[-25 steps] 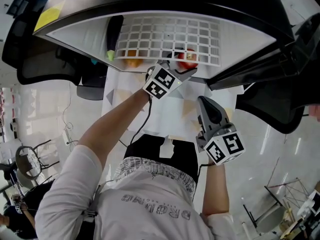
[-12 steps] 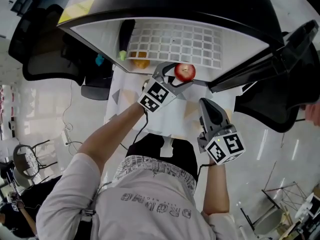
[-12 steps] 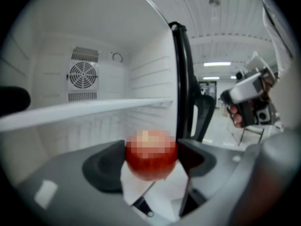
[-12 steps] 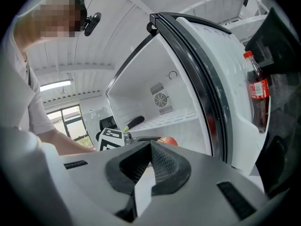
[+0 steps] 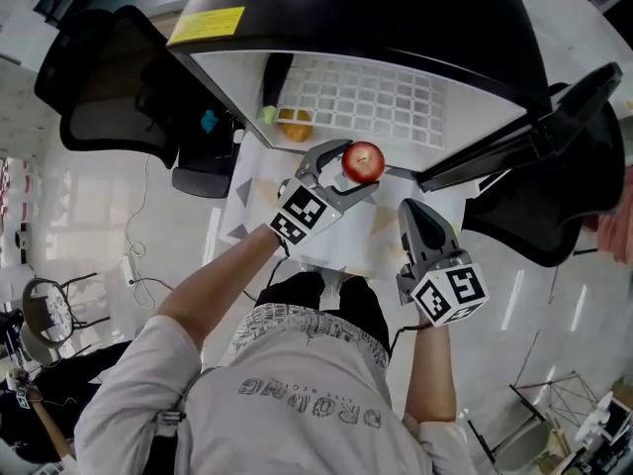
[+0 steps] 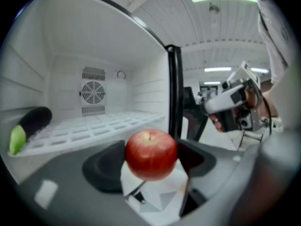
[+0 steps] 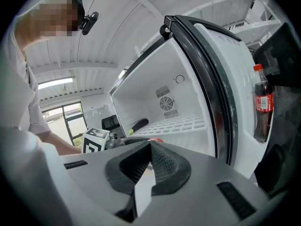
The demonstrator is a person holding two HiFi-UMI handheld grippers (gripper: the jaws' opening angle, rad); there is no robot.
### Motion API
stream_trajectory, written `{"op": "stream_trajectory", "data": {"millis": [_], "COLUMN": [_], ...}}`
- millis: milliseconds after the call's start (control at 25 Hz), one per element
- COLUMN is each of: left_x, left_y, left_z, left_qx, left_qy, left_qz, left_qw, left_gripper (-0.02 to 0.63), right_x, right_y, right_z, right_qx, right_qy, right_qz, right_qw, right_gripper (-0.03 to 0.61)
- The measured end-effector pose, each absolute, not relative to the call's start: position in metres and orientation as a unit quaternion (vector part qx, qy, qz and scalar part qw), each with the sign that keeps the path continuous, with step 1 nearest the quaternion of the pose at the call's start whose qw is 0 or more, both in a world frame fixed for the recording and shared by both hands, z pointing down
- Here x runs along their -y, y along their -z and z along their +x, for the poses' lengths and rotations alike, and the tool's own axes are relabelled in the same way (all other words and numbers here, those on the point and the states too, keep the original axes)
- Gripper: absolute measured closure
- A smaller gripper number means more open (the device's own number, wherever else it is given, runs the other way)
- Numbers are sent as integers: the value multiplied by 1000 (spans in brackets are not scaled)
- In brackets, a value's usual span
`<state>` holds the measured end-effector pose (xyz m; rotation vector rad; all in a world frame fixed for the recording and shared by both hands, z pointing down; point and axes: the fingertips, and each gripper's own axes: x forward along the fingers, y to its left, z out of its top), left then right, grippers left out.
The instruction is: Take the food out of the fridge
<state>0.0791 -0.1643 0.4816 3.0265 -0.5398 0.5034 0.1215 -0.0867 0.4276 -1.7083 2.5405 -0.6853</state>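
A red apple (image 5: pixel 363 161) (image 6: pixel 151 153) is clamped between the jaws of my left gripper (image 5: pixel 346 168) (image 6: pixel 150 161), just outside the open fridge's front edge and above the white table. On the fridge's white wire shelf (image 5: pixel 386 97) (image 6: pixel 94 128) lie a dark eggplant (image 5: pixel 274 82) (image 6: pixel 29 126) at the left and an orange fruit (image 5: pixel 295 124) near the front. My right gripper (image 5: pixel 417 216) (image 7: pixel 149 166) hangs lower right of the apple, its jaws shut on nothing.
The fridge door (image 5: pixel 539 156) stands open to the right; a cola bottle (image 7: pixel 262 108) sits in its rack. A white patterned table (image 5: pixel 326 231) lies below the grippers. Black office chairs (image 5: pixel 109 87) stand at the left.
My left gripper has drawn back out of the fridge with the apple, from the shelf's front edge to over the table. The right gripper has barely moved.
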Motion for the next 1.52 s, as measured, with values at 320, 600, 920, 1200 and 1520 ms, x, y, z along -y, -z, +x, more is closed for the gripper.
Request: {"op": "stream_trajectory", "data": {"millis": [320,600,920,1200,1520], "left_x": [151,147,146,147,149], "left_y": [-455,-432,-404,-379,-366], "left_z": [47,21,-3,-12,-21], "left_qx": [191,207,223,235,244], "left_qy": [-146,-132,-112,-94,-86], "left_qz": [970,969,968,967,966], "left_qw": [22,31,24,19,13], "left_gripper": [255,255,255,255,255], "right_x": [88,94,93,96,102], "right_y": [-416,-404,-399,-390,-380], "right_z": [110,99,99,97,91], "right_qx": [-816,-823,-821,-823,-830], "right_qy": [207,198,195,187,173], "right_qz": [-539,-532,-536,-535,-529], "right_qw": [-15,-24,-40,-40,-43], "right_gripper": [578,578,578,578,578]}}
